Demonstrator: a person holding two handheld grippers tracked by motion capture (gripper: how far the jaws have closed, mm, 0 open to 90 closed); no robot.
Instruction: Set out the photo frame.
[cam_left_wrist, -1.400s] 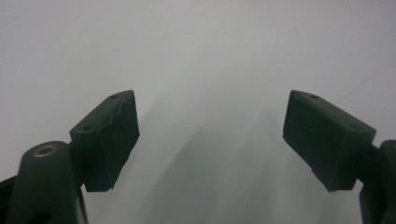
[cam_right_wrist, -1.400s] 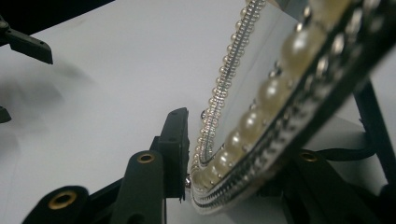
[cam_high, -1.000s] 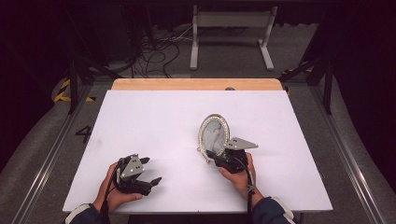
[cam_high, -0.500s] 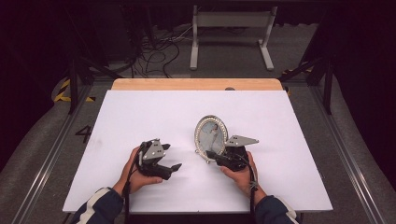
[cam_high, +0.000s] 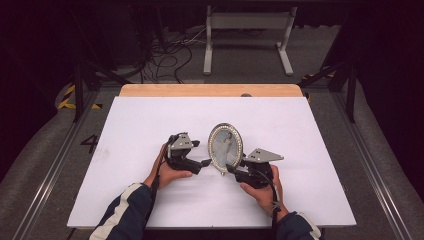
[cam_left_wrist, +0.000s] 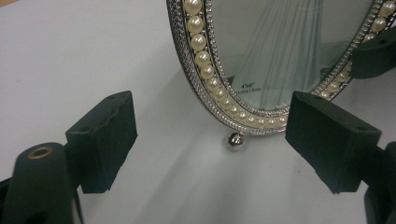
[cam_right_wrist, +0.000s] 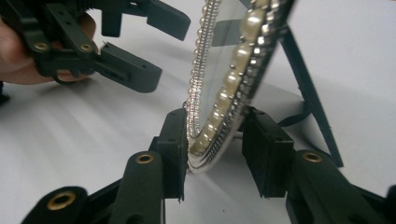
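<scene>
My right gripper has the oval picture frame between its jaws, which have just been opening — one pad touches the pearl rim, the other is just off it. My left gripper is wide open beside the frame, which stands on the white table.

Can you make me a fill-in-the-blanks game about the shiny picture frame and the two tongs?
1. The picture frame has the shape of an ______.
2. Its silver rim is lined with a row of little white ______.
3. The frame's lower edge sits between the pads of the ______ tongs, whose jaws have just been opening.
4. The left tongs are ______, with nothing between their pads.

Missing words: oval; pearls; right; open
</scene>
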